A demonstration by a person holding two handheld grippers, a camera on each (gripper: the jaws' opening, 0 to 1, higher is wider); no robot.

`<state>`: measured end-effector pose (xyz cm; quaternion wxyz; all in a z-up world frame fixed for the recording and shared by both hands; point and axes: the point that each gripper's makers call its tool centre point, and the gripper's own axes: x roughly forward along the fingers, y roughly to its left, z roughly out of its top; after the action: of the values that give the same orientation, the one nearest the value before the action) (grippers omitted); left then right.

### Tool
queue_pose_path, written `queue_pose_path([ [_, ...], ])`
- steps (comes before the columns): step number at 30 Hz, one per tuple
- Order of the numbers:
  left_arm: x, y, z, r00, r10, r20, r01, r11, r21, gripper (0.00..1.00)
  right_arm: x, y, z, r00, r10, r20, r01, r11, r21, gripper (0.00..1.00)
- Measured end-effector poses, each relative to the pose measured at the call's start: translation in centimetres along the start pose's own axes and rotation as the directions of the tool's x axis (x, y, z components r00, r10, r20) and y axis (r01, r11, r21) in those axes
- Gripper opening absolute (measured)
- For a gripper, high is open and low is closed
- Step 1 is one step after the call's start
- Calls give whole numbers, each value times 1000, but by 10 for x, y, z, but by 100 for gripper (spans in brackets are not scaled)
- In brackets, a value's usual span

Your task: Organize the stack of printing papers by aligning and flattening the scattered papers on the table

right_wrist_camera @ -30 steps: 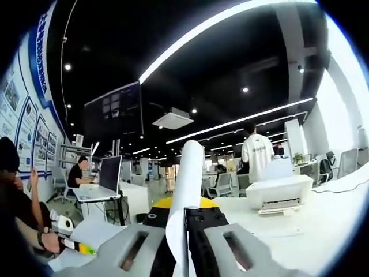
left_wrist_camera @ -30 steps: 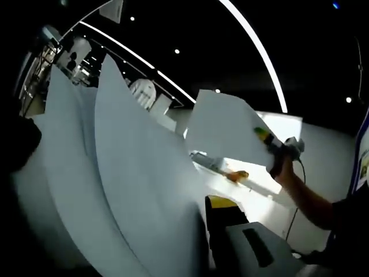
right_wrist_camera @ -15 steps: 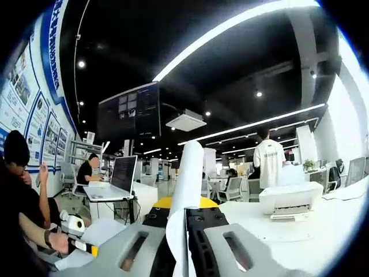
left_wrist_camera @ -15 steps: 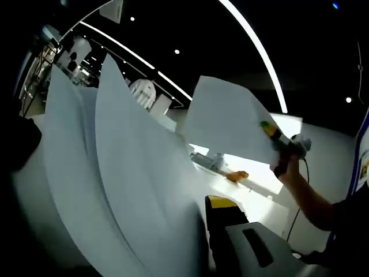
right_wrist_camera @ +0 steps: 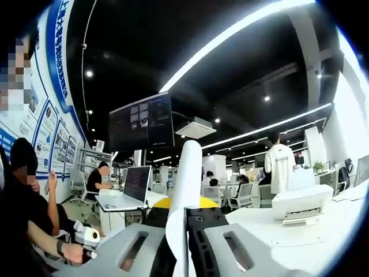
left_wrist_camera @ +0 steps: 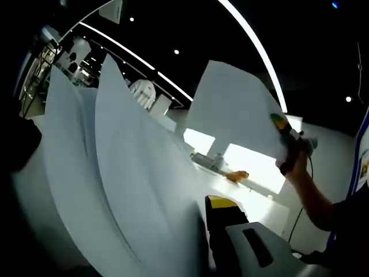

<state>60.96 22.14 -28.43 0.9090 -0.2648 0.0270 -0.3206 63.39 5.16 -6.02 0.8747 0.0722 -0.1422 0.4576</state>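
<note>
A thick sheaf of white papers curves up and to the left out of my left gripper. The sheaf hides the left jaw and lies against the grey right jaw, so the gripper looks shut on it. Up to the right, my right gripper holds a single white sheet in the air by its corner. In the right gripper view that sheet stands edge-on between the two grey jaws of the right gripper, which are shut on it. The left gripper shows low on the left in a hand.
A white table carries a white printer at the right. An open laptop sits on a desk with a seated person behind it. Farther back stands a person in a white shirt. A forearm reaches in from the right.
My right gripper has lifted its sheet higher and slightly right in the left gripper view. The right gripper view has shifted with that hand. The sheaf in the left gripper has stayed still.
</note>
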Motion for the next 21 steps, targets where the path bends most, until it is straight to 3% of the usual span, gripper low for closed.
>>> queue_pose_path([
  [7,0,1,0,1000,-1,1,1,1000,4,15,1,13,0,999,33,-1,-33,999,12,0],
  [12,-1,1,1,1000,-1,3,1,1000,3,15,-1,21,-1,998,54,19,-56,993,108,0],
  [14,-1,0,1,1000,-2,4,2,1000,3,15,-1,25,-4,998,65,21,-68,986,150,0],
  [21,-1,-1,1,1000,-2,5,2,1000,1,15,3,28,-24,998,67,-9,-64,986,156,0],
])
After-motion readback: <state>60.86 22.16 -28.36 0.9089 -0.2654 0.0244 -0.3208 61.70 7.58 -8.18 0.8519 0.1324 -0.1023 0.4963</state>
